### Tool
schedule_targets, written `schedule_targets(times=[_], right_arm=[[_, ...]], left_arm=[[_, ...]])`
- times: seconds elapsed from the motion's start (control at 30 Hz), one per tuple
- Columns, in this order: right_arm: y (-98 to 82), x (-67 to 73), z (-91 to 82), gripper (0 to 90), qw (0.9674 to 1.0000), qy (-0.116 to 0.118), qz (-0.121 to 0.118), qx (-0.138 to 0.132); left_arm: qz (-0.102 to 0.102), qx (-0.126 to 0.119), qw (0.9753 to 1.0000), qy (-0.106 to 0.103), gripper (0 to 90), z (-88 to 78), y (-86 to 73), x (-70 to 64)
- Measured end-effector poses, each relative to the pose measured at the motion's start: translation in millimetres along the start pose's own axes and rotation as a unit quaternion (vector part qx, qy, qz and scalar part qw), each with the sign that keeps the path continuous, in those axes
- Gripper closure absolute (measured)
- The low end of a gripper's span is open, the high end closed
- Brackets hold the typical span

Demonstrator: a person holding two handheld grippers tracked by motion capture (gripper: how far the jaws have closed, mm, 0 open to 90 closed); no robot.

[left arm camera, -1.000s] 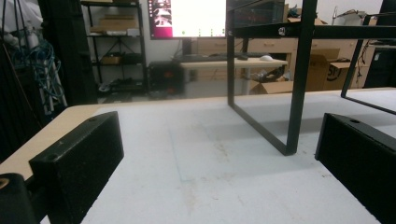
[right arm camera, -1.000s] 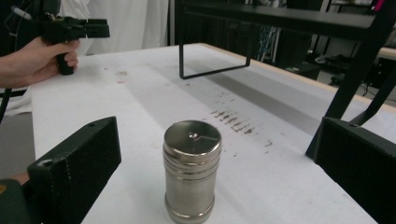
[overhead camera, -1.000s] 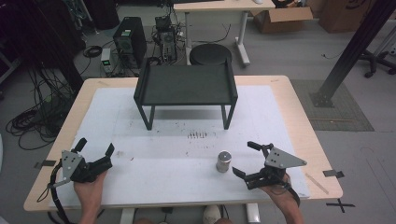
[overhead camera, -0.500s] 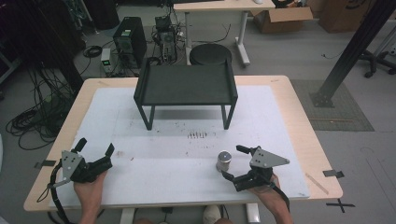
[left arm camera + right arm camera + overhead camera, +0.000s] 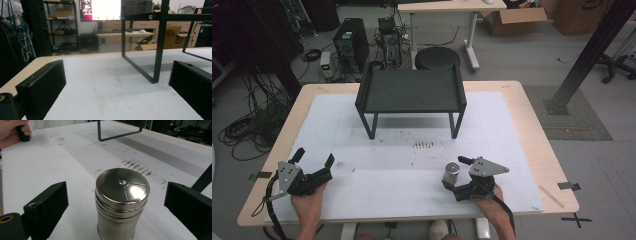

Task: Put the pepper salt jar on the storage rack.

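Note:
A small steel canister (image 5: pixel 452 173) with a shiny lid (image 5: pixel 122 186) stands upright on the white mat, near the front right. My right gripper (image 5: pixel 454 174) has its jaws either side of the canister, and a gap shows between each pad and the metal. Those jaws have just been closing with the canister between them. In the right gripper view the right gripper (image 5: pixel 116 205) frames the canister from close by. My left gripper (image 5: pixel 315 156) rests open near the front left with nothing between its fingers (image 5: pixel 41 85).
A black metal stand (image 5: pixel 411 90) with a tray top sits at the back middle; its legs (image 5: pixel 158 50) rise ahead of the left gripper. Brown marks (image 5: pixel 423 145) dot the mat (image 5: pixel 402 175). The other hand (image 5: pixel 11 131) shows far off.
The right gripper has moved left and down to the canister, which now stands between its jaws. The left gripper has stayed where it was.

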State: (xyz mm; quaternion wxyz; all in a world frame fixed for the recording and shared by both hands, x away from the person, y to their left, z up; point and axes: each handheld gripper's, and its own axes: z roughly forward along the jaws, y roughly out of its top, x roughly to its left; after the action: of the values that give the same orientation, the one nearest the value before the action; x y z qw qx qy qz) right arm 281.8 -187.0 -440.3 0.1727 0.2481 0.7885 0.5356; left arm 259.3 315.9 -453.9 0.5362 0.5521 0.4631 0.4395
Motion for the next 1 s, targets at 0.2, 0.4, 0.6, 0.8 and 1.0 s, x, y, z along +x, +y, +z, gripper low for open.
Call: schedule_targets(times=[0.2, 0.4, 0.6, 0.8, 1.0], right_arm=[[-2.2, 0.8, 5.0, 13.9, 0.9999, -0.013, 0.002, 0.006], [-1.9, 1.0, 4.8, 21.0, 0.9998, -0.020, 0.005, 0.004], [-1.5, 1.0, 3.8, 26.9, 0.9997, -0.021, 0.006, 0.006], [-2.4, 1.5, 3.2, 32.5, 0.9996, -0.024, 0.015, 0.003], [-4.1, 0.9, 2.0, 37.1, 0.9994, -0.028, 0.019, -0.009]], left_arm=[[0.000, 0.000, 1.0000, 0.000, 1.4, 0.0, 0.0, 0.0], [0.000, 0.000, 1.0000, 0.000, 1.5, 0.0, 0.0, 0.0], [0.000, 0.000, 1.0000, 0.000, 1.4, -0.2, 0.0, 0.0], [0.001, -0.001, 1.0000, 0.000, 1.5, -0.2, -0.1, 0.0], [0.001, -0.002, 1.0000, 0.000, 1.5, -0.4, -0.1, 0.0]])
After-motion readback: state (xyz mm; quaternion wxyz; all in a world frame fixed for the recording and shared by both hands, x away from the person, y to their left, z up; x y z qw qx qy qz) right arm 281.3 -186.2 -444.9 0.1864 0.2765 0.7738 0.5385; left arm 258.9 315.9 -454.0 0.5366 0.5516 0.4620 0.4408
